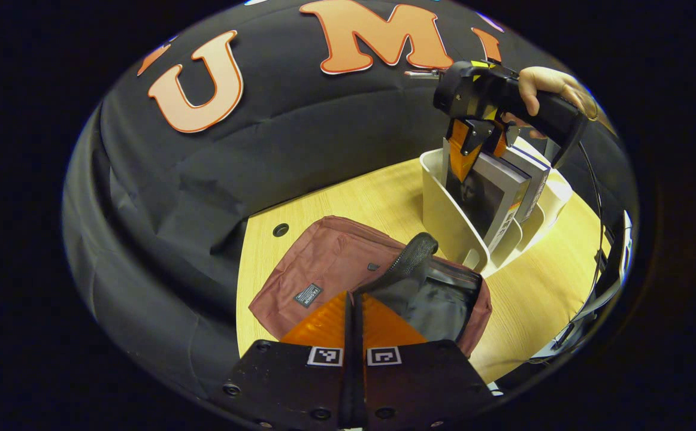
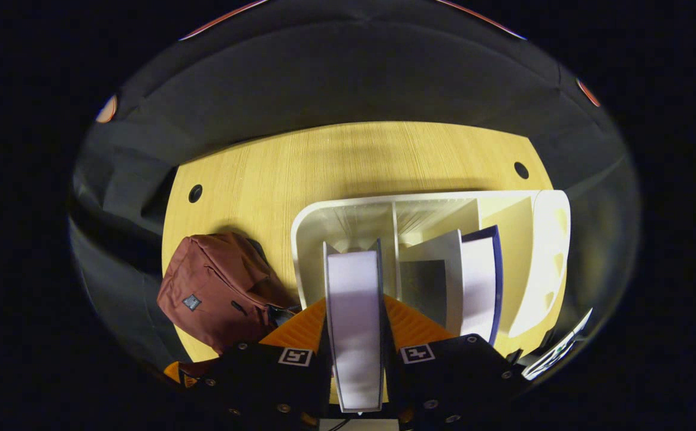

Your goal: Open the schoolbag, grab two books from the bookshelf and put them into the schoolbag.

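Note:
The dark red schoolbag [image 1: 330, 257] lies on the wooden table with its top open and the black lining showing. My left gripper [image 1: 354, 296] is shut on the bag's black opening edge [image 1: 411, 254] and holds it lifted. A white bookshelf [image 1: 444, 221] stands just behind the bag. My right gripper [image 1: 474, 143], held by a hand [image 1: 548, 84], is shut on a grey-covered book [image 1: 486, 200] that stands in the shelf's left slot. In the right gripper view the book's white page edge [image 2: 354, 323] runs between the fingers of the right gripper [image 2: 354, 302]. The schoolbag [image 2: 216, 287] lies left of the bookshelf [image 2: 348, 206].
A second book with a blue cover [image 2: 477, 281] leans in the slot to the right; the same book [image 1: 533, 173] sits behind the gripped one. The table [image 2: 336, 161] has round cable holes [image 2: 195, 193] near its far corners. Black cloth hangs close behind the table.

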Motion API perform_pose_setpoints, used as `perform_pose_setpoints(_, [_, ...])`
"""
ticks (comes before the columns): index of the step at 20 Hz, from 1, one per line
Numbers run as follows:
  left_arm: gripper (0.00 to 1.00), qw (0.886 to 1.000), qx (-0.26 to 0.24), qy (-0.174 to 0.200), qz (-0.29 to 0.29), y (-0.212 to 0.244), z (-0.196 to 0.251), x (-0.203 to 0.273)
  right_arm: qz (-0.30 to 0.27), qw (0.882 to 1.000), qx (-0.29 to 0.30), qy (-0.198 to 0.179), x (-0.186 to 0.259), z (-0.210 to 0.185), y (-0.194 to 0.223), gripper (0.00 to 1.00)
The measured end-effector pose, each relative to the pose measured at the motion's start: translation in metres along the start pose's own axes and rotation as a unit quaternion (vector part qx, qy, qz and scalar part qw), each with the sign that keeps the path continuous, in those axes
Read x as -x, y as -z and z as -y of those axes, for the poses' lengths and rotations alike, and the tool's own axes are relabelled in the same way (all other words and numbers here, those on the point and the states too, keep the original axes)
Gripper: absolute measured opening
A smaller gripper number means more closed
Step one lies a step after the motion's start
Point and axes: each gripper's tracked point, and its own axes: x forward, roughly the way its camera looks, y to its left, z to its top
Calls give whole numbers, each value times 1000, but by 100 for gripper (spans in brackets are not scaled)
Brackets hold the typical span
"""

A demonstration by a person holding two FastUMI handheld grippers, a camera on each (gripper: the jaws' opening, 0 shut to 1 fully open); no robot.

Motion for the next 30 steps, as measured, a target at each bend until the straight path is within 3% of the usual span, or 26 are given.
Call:
perform_pose_setpoints(1, [1, 1000, 0, 1, 0, 0, 1, 0, 3, 1000, 0, 2, 6, 2, -1, 37])
perform_pose_setpoints(2, [1, 1000, -1, 1, 0, 1, 1, -1, 8, 1000, 1, 4, 8, 4, -3, 26])
perform_pose_setpoints(3, [1, 1000, -3, 1, 0, 0, 1, -1, 15, 1000, 0, 2, 14, 5, -3, 35])
perform_pose_setpoints(5, [1, 1000, -2, 2, 2, 0, 3, -1, 28, 999, -15, -18, 31, 1, -2, 35])
perform_pose_setpoints(6, [1, 1000, -1, 2, 2, 1, 3, 1, 38, 999, -24, -27, 43, -2, -5, 40])
perform_pose_setpoints(7, [1, 1000, -1, 3, 1, 2, 4, 1, 49, 998, -29, -34, 57, -3, -8, 35])
perform_pose_setpoints(11, [1, 1000, -1, 0, 1, 5, 7, 1, 95, 994, -13, -47, 120, 3, -14, 34])
perform_pose_setpoints(17, [1, 1000, 0, -1, 4, 3, 0, 4, 155, 979, -46, -125, 211, 30, 11, 34])
perform_pose_setpoints(19, [1, 1000, 4, -4, 6, 0, -5, 5, 189, 965, -80, -162, 231, 46, 29, 34])
perform_pose_setpoints(23, [1, 1000, -4, -9, 16, -11, -6, 8, 206, 923, -177, -274, 238, 58, 95, 34])
perform_pose_setpoints(25, [1, 1000, -16, -10, 18, -16, -4, 12, 193, 904, -218, -314, 211, 57, 129, 34])
perform_pose_setpoints(30, [1, 999, -42, -16, 24, -26, -3, 19, 163, 865, -299, -369, 137, 39, 190, 34])
